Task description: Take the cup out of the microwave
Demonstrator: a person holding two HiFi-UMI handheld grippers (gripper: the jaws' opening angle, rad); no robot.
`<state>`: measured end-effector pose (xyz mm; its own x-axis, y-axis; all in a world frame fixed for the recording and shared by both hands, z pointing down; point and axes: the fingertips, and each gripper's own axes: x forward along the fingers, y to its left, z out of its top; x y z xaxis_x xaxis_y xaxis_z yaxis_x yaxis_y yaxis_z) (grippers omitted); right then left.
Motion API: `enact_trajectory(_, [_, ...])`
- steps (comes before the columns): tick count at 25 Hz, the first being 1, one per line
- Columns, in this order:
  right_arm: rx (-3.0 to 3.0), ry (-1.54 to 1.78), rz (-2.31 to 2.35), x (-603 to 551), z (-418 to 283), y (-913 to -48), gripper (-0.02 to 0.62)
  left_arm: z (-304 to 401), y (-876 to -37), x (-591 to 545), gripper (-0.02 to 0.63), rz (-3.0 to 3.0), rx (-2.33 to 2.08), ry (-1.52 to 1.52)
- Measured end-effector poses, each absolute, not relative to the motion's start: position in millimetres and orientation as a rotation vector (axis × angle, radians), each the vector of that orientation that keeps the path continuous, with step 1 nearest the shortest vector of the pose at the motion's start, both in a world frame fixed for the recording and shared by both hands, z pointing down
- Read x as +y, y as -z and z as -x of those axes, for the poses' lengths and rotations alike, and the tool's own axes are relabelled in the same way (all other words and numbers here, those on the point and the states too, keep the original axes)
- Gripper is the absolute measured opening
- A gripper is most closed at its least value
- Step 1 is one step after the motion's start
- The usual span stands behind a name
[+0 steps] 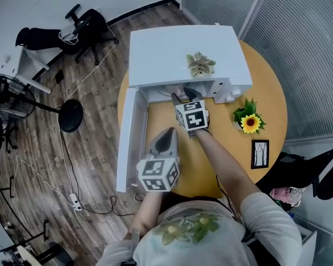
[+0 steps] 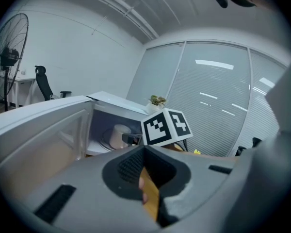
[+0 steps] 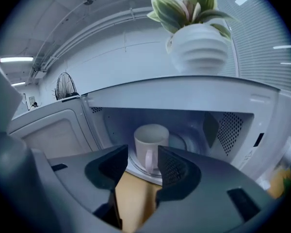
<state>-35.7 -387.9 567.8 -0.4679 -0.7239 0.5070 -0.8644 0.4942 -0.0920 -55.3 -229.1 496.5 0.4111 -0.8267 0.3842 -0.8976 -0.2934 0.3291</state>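
Center frame, the cup [image 3: 150, 144] stands on the turntable [image 3: 182, 142] inside the open microwave [image 3: 184, 93], its handle facing the right gripper [image 3: 141, 155], whose jaws are apart and off it. A plant [image 3: 196, 30] tops the microwave. The left gripper [image 2: 145, 150] is empty, jaws together.

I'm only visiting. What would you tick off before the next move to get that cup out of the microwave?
1. Microwave door open: ok, swung wide.
2. Cup upright inside: ok.
3. Right tongs open and lined up with the cup: ok.
4. Right tongs around the cup: not ok, they are short of it.
5. Left tongs out of the way: ok, shut, empty, held back beside the door.
6. Cup empty: cannot tell.
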Motion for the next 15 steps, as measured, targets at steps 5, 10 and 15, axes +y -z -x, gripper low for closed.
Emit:
enact_trajectory(5, [-2.311,-0.498,-1.324,-399,36,-581,0.198,56,-501,-231,0.004,-2.174,-1.453,-0.206])
enact_trajectory(10, [-2.286,-0.504,-1.324,-406,38,-590,0.181,60,-507,-233,0.005,-2.163,-1.460,-0.220])
enact_trajectory(15, [-2.259,-0.509,-1.346,-412,35,-597,0.140,64,-512,-235,0.005,-2.150,-1.468,-0.228])
